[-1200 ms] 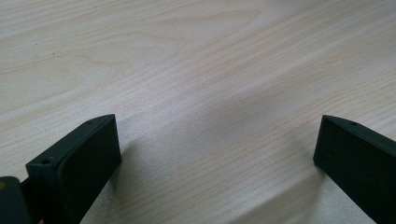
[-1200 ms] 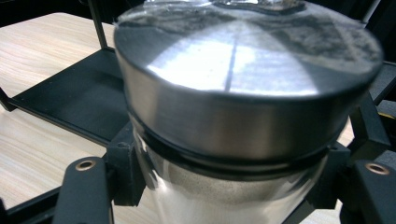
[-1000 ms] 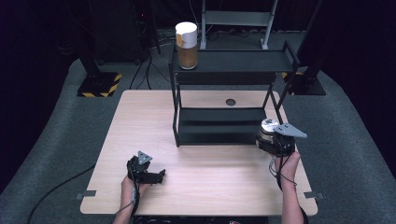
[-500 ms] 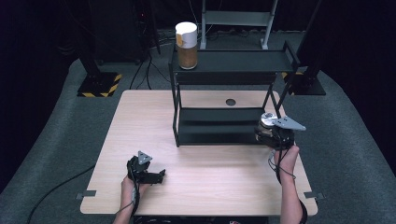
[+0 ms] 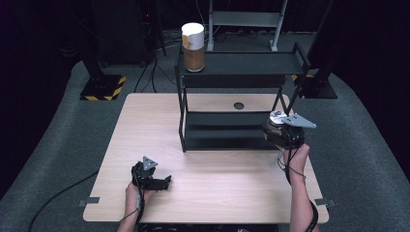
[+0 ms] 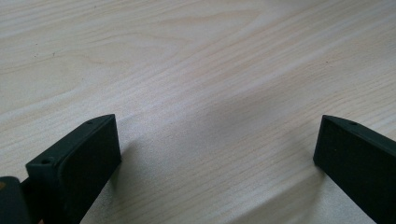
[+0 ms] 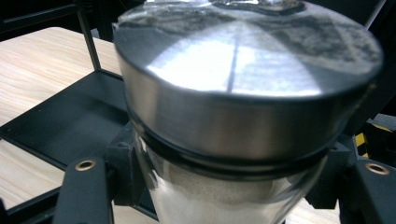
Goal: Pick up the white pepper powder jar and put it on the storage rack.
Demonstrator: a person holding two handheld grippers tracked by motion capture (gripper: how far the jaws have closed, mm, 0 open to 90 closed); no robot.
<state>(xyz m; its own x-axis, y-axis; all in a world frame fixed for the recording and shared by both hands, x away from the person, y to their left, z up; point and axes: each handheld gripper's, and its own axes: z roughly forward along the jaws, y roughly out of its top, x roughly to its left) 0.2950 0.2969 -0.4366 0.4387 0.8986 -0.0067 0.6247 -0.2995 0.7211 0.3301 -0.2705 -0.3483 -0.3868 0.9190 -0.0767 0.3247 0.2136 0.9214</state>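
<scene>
A glass jar with a wide, round, brushed-metal lid [image 7: 243, 88] is shown clamped between the two black jaws of the right gripper [image 5: 285, 133], which is held above the right part of the pale wooden table [image 5: 145, 125], just in front of the right end of the black two-tier metal shelf rack [image 5: 232, 130]. In the right gripper view the jar is seen upright, its clear wall gripped from both sides below the lid, with a pale granular filling visible through the glass; the rack's lower tier [image 7: 65, 121] lies behind and to the left of it. The left gripper [image 5: 147, 176] is rested low over the near left part of the table, well apart from the rack and the jar. In the left gripper view its jaws are spread wide over bare wood grain, with nothing between them. A tall cylindrical container with a white upper band and a brown body [image 5: 193, 47] is set on the left end of the rack's top tier.
</scene>
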